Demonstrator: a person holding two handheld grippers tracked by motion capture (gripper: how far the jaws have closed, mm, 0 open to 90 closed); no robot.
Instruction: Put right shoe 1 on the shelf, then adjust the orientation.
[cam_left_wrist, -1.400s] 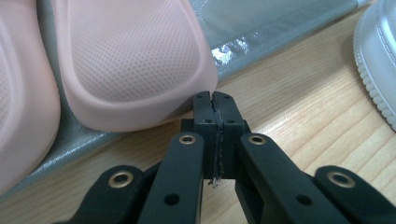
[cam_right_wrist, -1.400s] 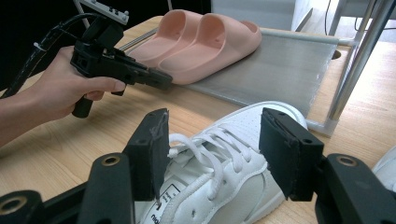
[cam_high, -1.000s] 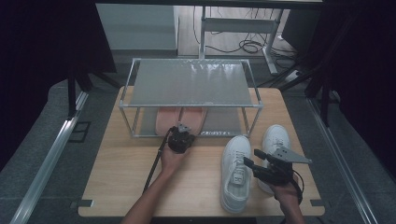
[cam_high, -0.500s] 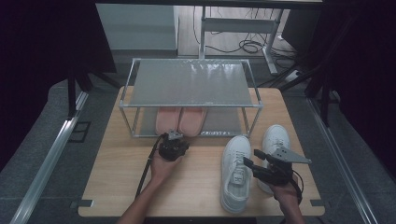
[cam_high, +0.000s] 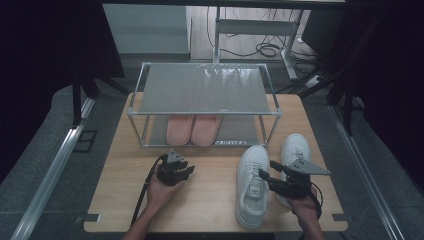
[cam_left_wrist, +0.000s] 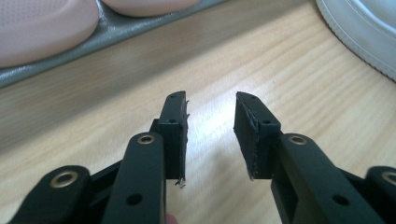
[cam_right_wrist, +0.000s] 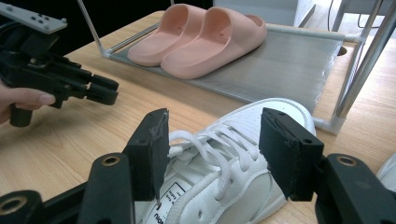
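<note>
Done: slippers (cam_high: 193, 129) sit on the rack's (cam_high: 204, 90) lower shelf.
Left: both sneakers on the worktop (cam_high: 120, 200).
Right claw (cam_right_wrist: 212, 154): I hold it spread over the left sneaker (cam_high: 251, 185), not gripping.
Left claw (cam_left_wrist: 211, 133): spread, empty.

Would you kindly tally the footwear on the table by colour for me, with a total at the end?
Pink slippers, side by side on the lower shelf of the rack: 2
White sneakers, one below the right tool and one beside it: 2
Total: 4
</note>
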